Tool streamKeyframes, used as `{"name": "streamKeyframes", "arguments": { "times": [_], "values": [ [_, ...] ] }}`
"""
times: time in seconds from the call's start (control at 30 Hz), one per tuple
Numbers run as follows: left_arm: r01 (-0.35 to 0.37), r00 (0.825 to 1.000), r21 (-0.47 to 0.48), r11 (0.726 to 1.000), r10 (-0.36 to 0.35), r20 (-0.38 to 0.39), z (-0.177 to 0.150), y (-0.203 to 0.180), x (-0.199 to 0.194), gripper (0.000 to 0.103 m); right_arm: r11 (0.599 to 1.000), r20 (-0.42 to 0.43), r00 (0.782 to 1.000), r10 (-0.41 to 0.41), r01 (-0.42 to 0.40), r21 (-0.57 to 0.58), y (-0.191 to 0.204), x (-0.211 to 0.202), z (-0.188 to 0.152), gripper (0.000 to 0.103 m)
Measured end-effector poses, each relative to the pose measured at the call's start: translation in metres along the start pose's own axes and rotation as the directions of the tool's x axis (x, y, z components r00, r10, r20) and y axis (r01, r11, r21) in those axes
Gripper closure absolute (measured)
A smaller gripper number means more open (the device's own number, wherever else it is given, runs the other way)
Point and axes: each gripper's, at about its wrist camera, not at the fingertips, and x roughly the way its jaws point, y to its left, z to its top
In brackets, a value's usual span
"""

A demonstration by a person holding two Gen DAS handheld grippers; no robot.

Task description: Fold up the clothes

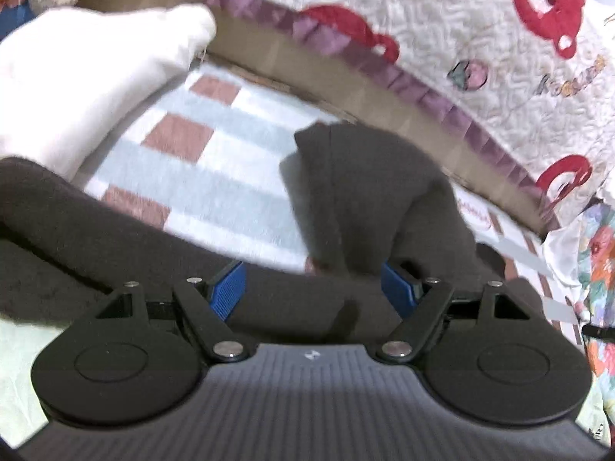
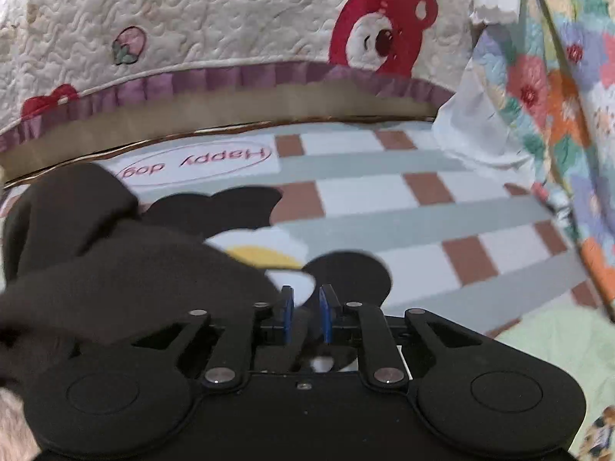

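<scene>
Dark brown fleece garment [image 1: 369, 192]: lies on checked plush blanket [image 1: 215, 153]. Left gripper [image 1: 313, 288], spread, above it. Right gripper [image 2: 306, 313], narrowly parted, gripping nothing visible; only its view shows "Happy dog" label [image 2: 196, 163].

1. In the left wrist view, the dark garment [image 1: 365, 192] lies right ahead of the left gripper [image 1: 313, 288], filling the gap between its wide-apart jaws.
2. Bare checked blanket [image 1: 215, 176] is free between the garment's raised flap and the white cloth [image 1: 88, 77] at far left.
3. The quilt [image 1: 442, 19] with its purple frill walls off the far side.
4. In the right wrist view, checked blanket [image 2: 403, 207] lies free ahead and right.
5. The floral cloth [image 2: 557, 96] bounds the right edge.
</scene>
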Motion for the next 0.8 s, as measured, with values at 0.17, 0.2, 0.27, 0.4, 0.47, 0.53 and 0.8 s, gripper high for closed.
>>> {"name": "streamKeyframes", "arguments": {
  "times": [0.17,0.2,0.27,0.4,0.47,0.53,0.8],
  "values": [
    [-0.029,0.997,-0.096,0.995,0.022,-0.073,0.0,0.018,0.017,0.026,0.972,0.042,0.974,0.223,-0.219,-0.085,0.036,-0.01,-0.002,0.061],
    [-0.028,0.997,-0.112,0.993,0.019,-0.075,0.0,0.021,0.018,0.026,0.96,0.048,0.962,0.267,-0.262,-0.103,0.044,-0.012,-0.002,0.057],
    [-0.022,0.997,-0.142,0.99,0.011,-0.077,-0.001,0.026,0.018,0.026,0.926,0.045,0.936,0.349,-0.337,-0.167,0.064,-0.014,-0.004,0.052],
    [-0.014,0.996,-0.167,0.986,-0.001,-0.085,-0.001,0.03,0.021,0.026,0.821,-0.021,0.897,0.441,-0.412,-0.395,0.128,-0.011,-0.015,0.045],
    [-0.004,0.996,-0.17,0.985,-0.012,-0.089,-0.001,0.03,0.022,0.026,0.754,-0.051,0.901,0.432,-0.391,-0.528,0.164,-0.007,-0.022,0.045],
    [0.001,0.995,-0.178,0.984,-0.019,-0.095,-0.001,0.031,0.024,0.026,0.691,-0.068,0.904,0.422,-0.369,-0.622,0.194,-0.002,-0.027,0.045],
    [-0.123,0.991,-0.391,0.912,0.132,-0.003,0.0,0.07,0.006,0.025,0.464,-0.057,0.951,0.302,-0.199,-0.863,0.256,0.023,-0.042,0.04]
  ]
}}
